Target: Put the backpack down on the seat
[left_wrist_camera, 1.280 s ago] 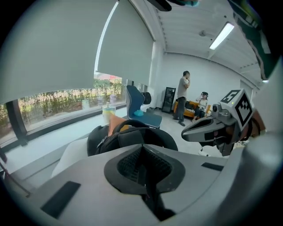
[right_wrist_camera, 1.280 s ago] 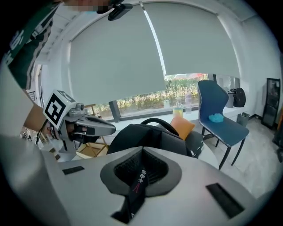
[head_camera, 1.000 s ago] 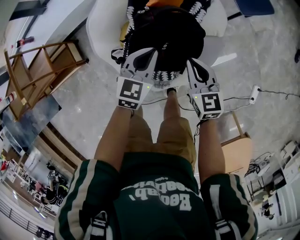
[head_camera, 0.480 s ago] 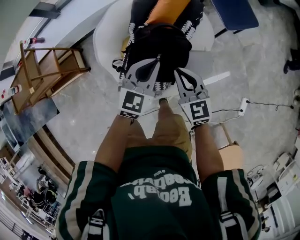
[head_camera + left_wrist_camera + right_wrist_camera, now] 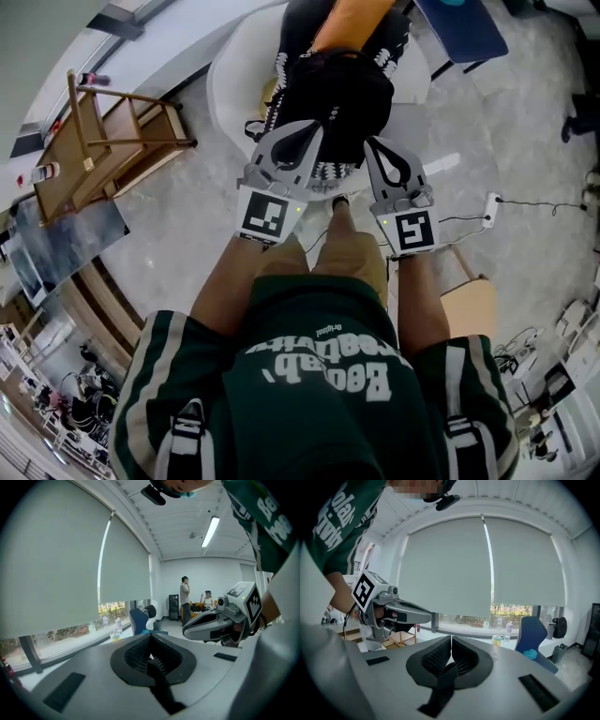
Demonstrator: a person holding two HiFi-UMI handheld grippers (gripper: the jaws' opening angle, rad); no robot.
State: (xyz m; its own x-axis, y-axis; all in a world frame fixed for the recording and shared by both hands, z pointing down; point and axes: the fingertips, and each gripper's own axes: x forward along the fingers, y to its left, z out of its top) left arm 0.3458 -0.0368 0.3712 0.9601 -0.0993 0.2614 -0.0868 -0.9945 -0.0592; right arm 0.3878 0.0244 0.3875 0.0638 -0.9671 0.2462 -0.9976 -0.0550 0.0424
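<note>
A black backpack (image 5: 337,94) with white patterned trim and an orange patch hangs above a white rounded seat (image 5: 234,89) in the head view. My left gripper (image 5: 312,133) holds it from the left and my right gripper (image 5: 375,148) from the right, both level with its lower half. In the left gripper view the jaws (image 5: 150,641) are shut on a black strap (image 5: 158,686). The right gripper view shows those jaws (image 5: 451,644) pinching another black strap (image 5: 440,686). The bag's underside is hidden.
A wooden chair frame (image 5: 103,141) lies tipped at the left. A blue chair (image 5: 464,28) stands at the back right, a power strip (image 5: 487,211) and cable lie on the floor, and a wooden stool (image 5: 469,300) is near my right leg. Two people (image 5: 186,597) are far across the room.
Both grippers have risen together, carrying the backpack up with them by its straps. Their jaws stay shut.
</note>
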